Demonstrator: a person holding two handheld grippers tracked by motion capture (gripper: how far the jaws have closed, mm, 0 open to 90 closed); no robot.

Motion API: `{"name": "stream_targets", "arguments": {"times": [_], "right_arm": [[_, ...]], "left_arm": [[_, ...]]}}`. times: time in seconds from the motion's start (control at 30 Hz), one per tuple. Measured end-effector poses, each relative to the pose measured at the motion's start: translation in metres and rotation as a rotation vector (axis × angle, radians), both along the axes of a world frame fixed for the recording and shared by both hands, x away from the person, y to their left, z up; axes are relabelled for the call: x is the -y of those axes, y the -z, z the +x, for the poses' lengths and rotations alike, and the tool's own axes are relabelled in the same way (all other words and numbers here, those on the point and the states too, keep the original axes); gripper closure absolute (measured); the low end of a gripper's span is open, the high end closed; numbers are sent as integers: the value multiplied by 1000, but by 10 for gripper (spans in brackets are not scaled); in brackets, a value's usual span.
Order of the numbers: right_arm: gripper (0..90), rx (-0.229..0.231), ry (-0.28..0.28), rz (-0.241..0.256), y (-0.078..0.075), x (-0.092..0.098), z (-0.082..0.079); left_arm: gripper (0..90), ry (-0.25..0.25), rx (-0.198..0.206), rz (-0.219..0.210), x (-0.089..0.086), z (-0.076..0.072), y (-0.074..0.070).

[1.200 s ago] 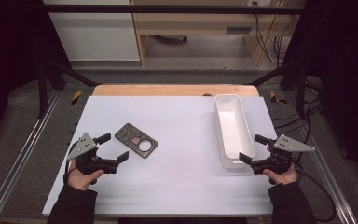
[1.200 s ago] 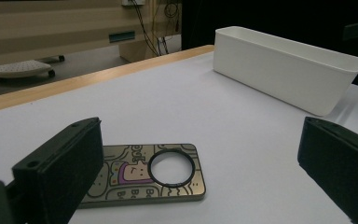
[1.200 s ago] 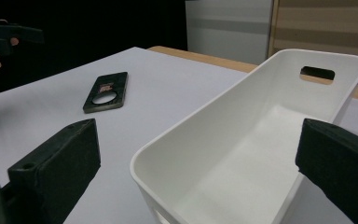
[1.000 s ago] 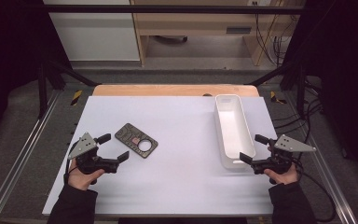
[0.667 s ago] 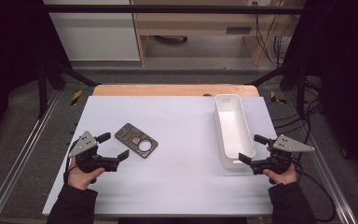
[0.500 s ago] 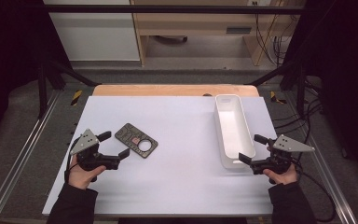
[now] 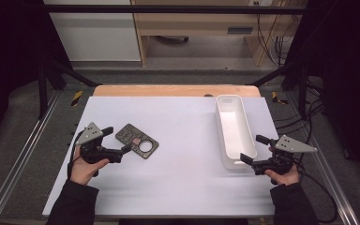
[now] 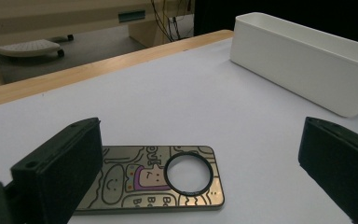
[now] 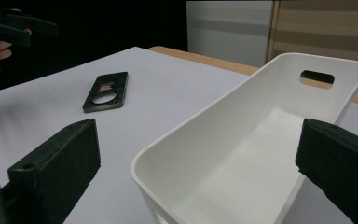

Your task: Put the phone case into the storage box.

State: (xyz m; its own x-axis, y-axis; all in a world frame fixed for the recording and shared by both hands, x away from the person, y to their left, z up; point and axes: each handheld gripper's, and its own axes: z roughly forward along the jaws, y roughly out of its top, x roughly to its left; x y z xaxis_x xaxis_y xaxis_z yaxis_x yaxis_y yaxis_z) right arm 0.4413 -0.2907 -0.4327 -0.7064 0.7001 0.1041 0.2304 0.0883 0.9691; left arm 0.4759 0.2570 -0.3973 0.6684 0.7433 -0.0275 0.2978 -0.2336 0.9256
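Note:
A flat dark card with cartoon drawings and a round lens (image 7: 137, 140) (image 8: 161, 178) (image 9: 106, 91) lies on the white table (image 7: 178, 154), left of centre. My left gripper (image 7: 117, 139) (image 8: 200, 172) stands open, its jaws on either side of the card's near end, not touching it. A long white bin (image 7: 232, 130) (image 9: 256, 149) (image 8: 303, 65) stands empty at the right. My right gripper (image 7: 255, 149) (image 9: 196, 172) is open at the bin's near end, holding nothing.
The table's wooden back edge (image 7: 173, 90) runs along the far side. Metal rails (image 7: 23, 150) flank the table left and right. Cables (image 7: 309, 122) lie on the floor at the right. The other hand with its gripper (image 9: 7, 28) shows far off in the right gripper view.
My left gripper has moved forward and right, up to the dark card, so its jaws now flank the card's end. The right gripper has stayed put.

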Motion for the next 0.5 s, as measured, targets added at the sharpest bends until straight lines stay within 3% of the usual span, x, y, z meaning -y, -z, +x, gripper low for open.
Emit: {"name": "stream_targets", "arguments": {"times": [0.5], "right_arm": [[3, -2, 1, -4, 0, -1, 0]], "left_arm": [[0, -36, -38, 38, 6, 31, 5]]}}
